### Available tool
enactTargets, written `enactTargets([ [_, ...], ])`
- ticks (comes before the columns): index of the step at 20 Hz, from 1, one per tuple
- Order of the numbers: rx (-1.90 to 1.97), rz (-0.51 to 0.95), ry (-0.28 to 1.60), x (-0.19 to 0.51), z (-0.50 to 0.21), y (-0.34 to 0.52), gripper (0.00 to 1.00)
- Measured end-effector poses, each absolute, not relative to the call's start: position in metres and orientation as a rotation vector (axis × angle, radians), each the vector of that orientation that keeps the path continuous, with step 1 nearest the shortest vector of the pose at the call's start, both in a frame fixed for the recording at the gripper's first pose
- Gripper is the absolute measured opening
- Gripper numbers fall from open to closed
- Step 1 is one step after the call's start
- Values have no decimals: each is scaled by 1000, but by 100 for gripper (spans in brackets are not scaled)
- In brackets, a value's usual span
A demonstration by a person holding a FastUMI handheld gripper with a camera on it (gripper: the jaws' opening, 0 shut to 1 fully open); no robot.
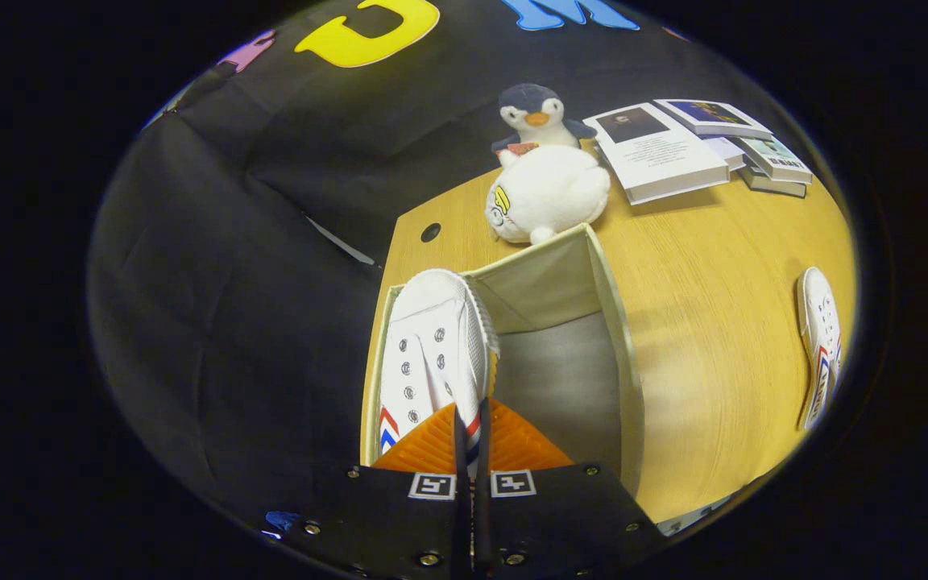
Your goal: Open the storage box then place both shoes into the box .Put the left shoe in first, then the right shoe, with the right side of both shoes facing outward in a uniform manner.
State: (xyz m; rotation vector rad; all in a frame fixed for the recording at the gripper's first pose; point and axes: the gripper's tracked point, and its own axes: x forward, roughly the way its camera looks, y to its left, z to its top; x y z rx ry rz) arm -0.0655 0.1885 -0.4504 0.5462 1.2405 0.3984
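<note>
Where the wooden desk (pixel 698 322) meets the black cloth wall, a white round plush toy (pixel 548 193) lies against the far rim of an open fabric box (pixel 613 322), with a penguin plush (pixel 535 117) sitting just behind it. Beside the toys, farther along the desk, several books (pixel 673 149) lie in a loose pile. A small round hole (pixel 430 232) is cut in the desk near its corner. The two orange fingers (pixel 504 439) are nearly pressed together, pinching the heel end of a white shoe (pixel 432 354) between them. The shoe stretches ahead of the fingers, toe pointing away, and sits against the box's left wall, over its open top. The rest of the box's grey inside lies bare to the right of the shoe. A second white shoe (pixel 820 346) lies on the desk, well apart from the box.
</note>
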Motion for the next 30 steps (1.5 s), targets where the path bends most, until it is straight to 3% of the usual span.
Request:
enactTargets([
  [15, 459, 359, 1356, -82, -472, 186, 2],
  [16, 478, 396, 1351, -86, -467, 190, 11],
  [19, 497, 466, 1299, -79, -462, 195, 56],
  [21, 487, 506, 1265, -77, -457, 193, 93],
  [22, 464, 523, 1242, -74, -455, 190, 98],
  [30, 438, 597, 1066, -50, -439, 168, 98],
])
